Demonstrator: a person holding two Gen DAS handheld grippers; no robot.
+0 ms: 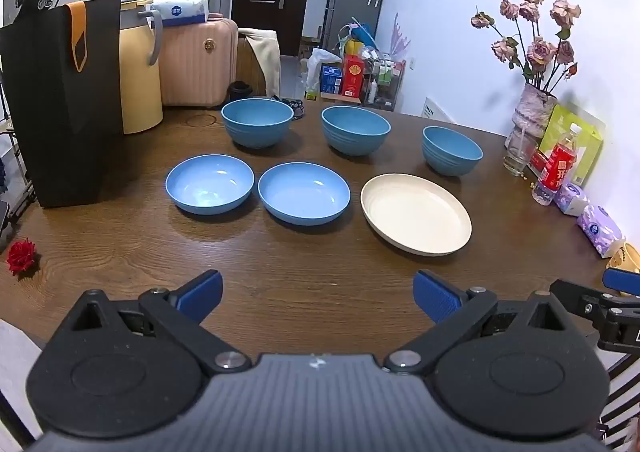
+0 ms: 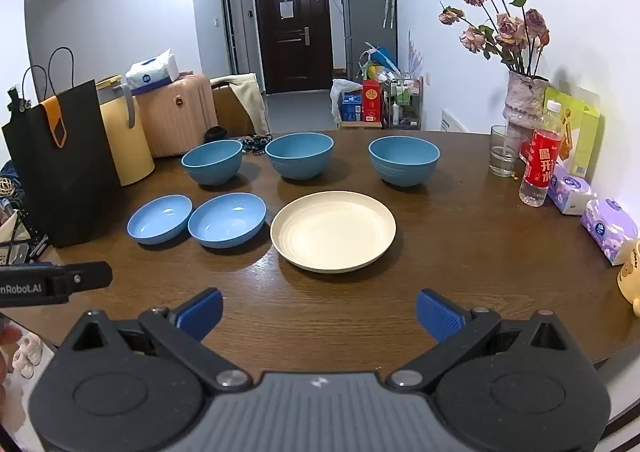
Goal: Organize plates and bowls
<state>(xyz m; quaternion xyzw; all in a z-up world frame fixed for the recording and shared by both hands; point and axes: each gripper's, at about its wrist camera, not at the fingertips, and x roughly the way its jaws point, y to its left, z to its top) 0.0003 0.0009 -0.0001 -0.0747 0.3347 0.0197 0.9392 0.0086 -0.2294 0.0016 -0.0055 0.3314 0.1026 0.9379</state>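
Both grippers, left gripper (image 1: 318, 298) and right gripper (image 2: 319, 316), hang spread wide and empty over the bare near table (image 2: 460, 252); a black paper bag (image 1: 64, 100) flanks the blue plates (image 1: 210, 183), and a red-labelled bottle (image 2: 540, 164) and tissue packs (image 2: 608, 230) crowd the right edge.

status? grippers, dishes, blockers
Left gripper and right gripper open, empty. Three deep bowls, two shallow bowls, cream plate unstacked. Nothing blocking.
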